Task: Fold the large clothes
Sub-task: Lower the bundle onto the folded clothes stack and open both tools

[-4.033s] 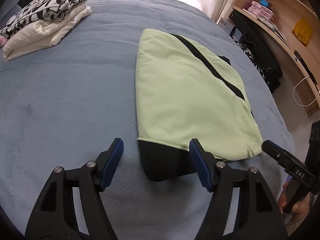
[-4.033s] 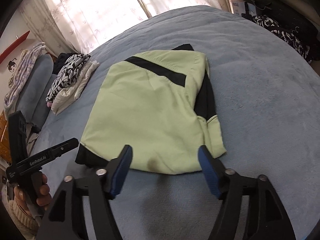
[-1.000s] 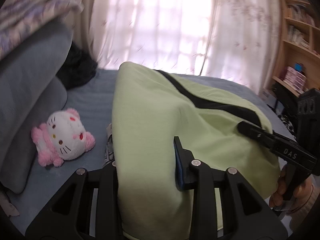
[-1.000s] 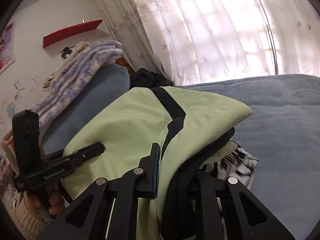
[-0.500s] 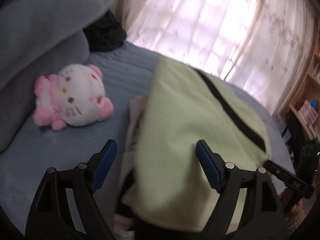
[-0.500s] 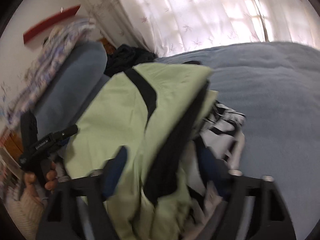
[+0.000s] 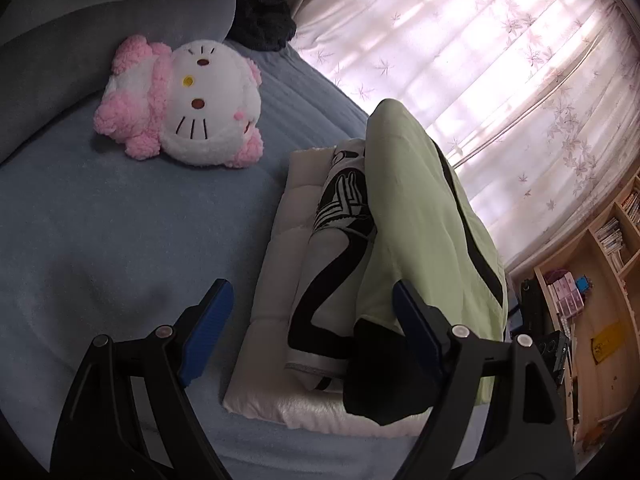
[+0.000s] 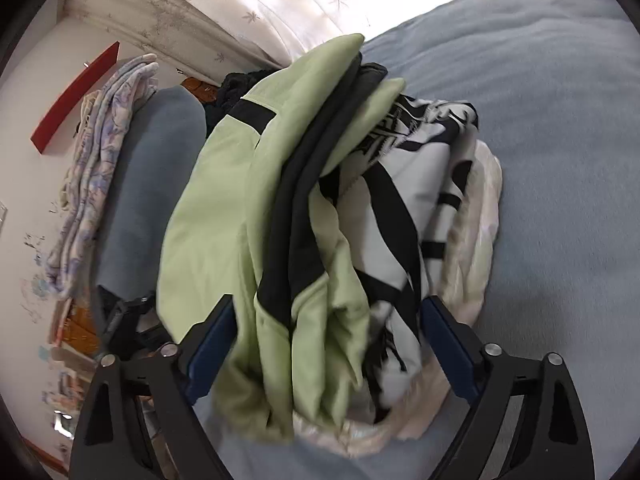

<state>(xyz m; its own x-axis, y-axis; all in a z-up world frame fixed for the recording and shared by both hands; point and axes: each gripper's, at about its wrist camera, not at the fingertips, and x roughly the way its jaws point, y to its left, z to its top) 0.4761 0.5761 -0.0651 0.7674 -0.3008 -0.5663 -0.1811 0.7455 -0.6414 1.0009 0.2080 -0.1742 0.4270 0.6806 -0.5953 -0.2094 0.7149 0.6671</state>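
The folded light green jacket point(image 8: 224, 208) with black stripes sits on top of the stack, over a black-and-white patterned garment point(image 8: 404, 200) and a cream quilted one point(image 7: 280, 240) on the blue bed point(image 7: 100, 220). Left gripper point(image 7: 308, 328) is wide open, gripping nothing. Right gripper point(image 8: 326, 344), angled down, is opening, stack edge between its jaws.

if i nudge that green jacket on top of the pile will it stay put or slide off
Probably floppy: the green jacket sags in loose folds over the black-and-white garment. It likely slides easily, since its near end hangs past the stack's edge. It looks light, barely squashing the cream quilted layer beneath.
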